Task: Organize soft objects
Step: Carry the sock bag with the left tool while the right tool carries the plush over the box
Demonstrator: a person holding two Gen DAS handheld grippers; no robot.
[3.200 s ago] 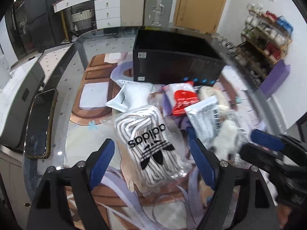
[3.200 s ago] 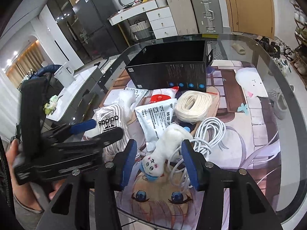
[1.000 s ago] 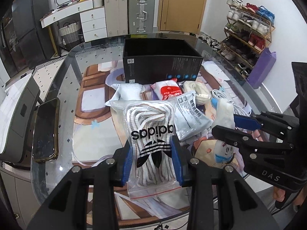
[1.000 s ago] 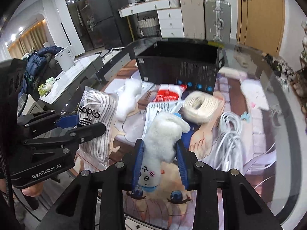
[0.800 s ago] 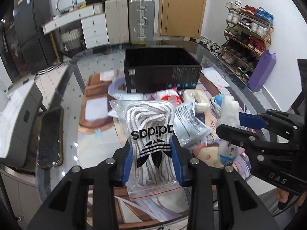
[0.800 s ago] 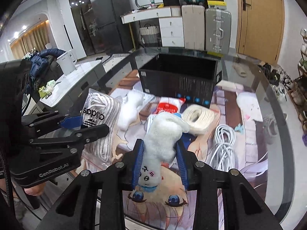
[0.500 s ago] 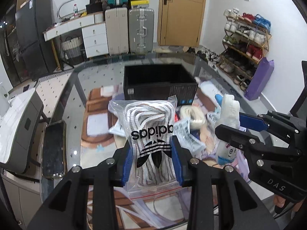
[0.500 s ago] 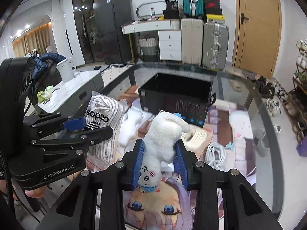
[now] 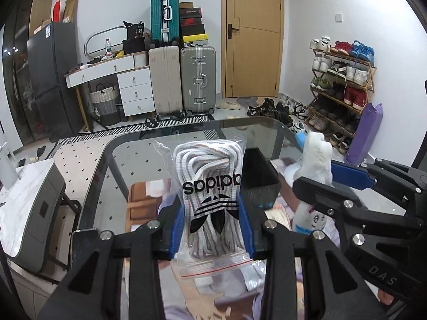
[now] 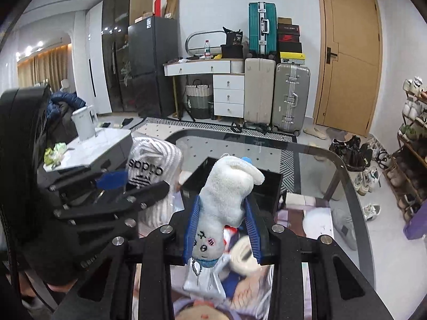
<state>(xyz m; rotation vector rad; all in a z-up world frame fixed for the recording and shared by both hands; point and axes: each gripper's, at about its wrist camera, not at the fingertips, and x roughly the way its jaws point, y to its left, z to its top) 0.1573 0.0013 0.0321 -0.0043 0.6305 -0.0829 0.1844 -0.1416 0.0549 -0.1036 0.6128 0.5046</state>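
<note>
Both loads up over the glass table [image 9: 112, 160] — black box [image 10: 267, 184] at twelve o'clock
Left gripper [image 9: 210, 229] pinches the bagged laces [image 9: 209, 186], right gripper [image 10: 220, 229] squeezes the plush toy [image 10: 226, 194] — the slick bag could slide out, I'd say, or the toy snag the box rim

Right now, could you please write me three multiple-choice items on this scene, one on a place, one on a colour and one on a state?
1. Where is the black box?
A. On the glass table
B. On the shoe rack
C. On the white drawers

2. What colour is the suitcase standing on top of the other suitcases?
A. Red
B. Teal
C. Yellow

3. How do the jaws of the right gripper stand?
A. Wide open, nothing between them
B. Shut on the white plush toy
C. Shut on a cable

Answers:
1 A: the box sits on the glass table.
2 B: its shell is teal with silver trim.
3 B: blue pads press both sides of the toy.
</note>
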